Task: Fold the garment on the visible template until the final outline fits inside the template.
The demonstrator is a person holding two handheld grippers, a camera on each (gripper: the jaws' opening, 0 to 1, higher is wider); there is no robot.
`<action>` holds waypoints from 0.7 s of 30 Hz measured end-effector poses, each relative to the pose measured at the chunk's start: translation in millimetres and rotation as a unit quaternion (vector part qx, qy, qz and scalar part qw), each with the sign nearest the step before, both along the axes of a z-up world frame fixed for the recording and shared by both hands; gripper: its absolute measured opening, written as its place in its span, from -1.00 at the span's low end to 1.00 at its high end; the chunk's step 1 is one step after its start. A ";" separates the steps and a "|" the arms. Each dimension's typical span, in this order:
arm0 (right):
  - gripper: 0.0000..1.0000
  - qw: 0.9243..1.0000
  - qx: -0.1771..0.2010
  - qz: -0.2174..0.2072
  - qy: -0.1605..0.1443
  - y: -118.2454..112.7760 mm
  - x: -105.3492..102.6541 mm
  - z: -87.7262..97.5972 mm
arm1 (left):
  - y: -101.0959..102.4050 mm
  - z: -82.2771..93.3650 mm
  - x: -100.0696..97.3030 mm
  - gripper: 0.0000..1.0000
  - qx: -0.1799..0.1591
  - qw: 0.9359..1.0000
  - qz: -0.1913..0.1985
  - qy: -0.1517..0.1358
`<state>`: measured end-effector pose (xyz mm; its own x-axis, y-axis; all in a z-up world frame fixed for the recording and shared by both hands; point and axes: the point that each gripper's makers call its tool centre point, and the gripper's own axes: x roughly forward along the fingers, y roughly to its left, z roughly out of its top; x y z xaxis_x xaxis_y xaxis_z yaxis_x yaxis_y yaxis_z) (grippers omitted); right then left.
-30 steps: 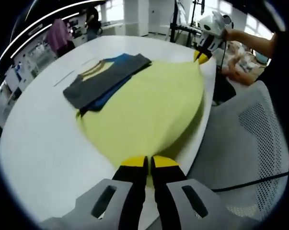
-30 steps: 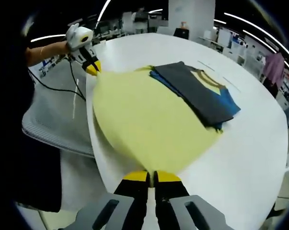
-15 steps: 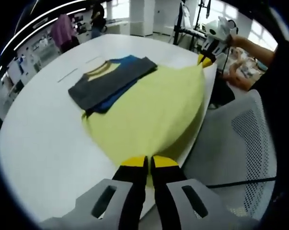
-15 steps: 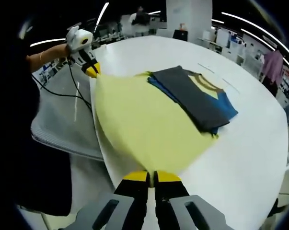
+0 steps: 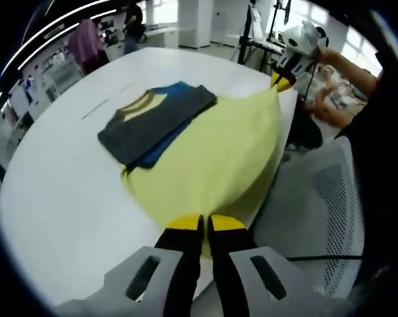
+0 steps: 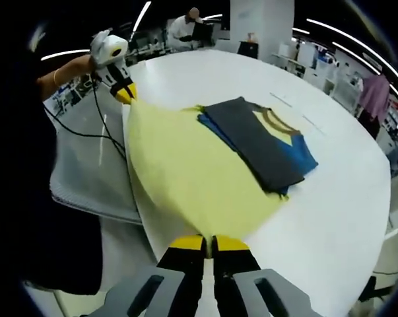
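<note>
Now both claws, left (image 5: 203, 223) and right (image 6: 208, 243), pinch the yellow garment's (image 5: 212, 158) near corners.

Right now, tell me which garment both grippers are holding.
The pale yellow cloth garment, stretched between the left gripper and right gripper; the folded grey-and-blue garment lies untouched on it.

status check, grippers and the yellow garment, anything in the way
Left hand-held gripper and right hand-held gripper both shut on yellow garment, stretched between them over table edge. Folded grey-blue garment lies on its far part.
</note>
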<state>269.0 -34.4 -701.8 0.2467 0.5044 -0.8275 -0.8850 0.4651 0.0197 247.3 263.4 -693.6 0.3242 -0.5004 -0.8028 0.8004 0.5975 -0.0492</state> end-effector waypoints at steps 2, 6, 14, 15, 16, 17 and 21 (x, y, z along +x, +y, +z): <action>-1.00 1.000 0.001 0.000 -0.007 0.3 6.0 5.3 | 1.1 4.7 6.8 -0.99 0.001 1.000 0.003 -0.007; -1.00 1.000 -0.004 0.003 -0.021 0.3 17.6 12.9 | 2.2 11.3 19.4 -0.99 0.004 1.000 0.008 -0.018; -1.00 0.998 -0.018 0.009 -0.056 1.5 47.0 24.1 | 3.1 30.7 53.9 -0.99 0.001 0.998 0.024 -0.058; -1.00 0.998 -0.019 0.009 -0.060 1.4 50.3 25.4 | 3.5 32.5 57.5 -0.99 0.001 0.998 0.026 -0.063; -1.00 0.998 -0.019 0.009 -0.067 1.1 55.6 27.6 | 3.9 34.2 62.0 -0.99 0.001 0.997 0.030 -0.068; -1.00 0.997 -0.020 0.007 -0.071 0.8 59.2 28.9 | 4.1 35.6 66.0 -0.99 0.002 0.997 0.031 -0.073; -1.00 0.996 -0.015 0.001 -0.087 0.8 76.3 35.4 | 3.1 41.2 82.0 -0.99 0.000 0.995 0.033 -0.097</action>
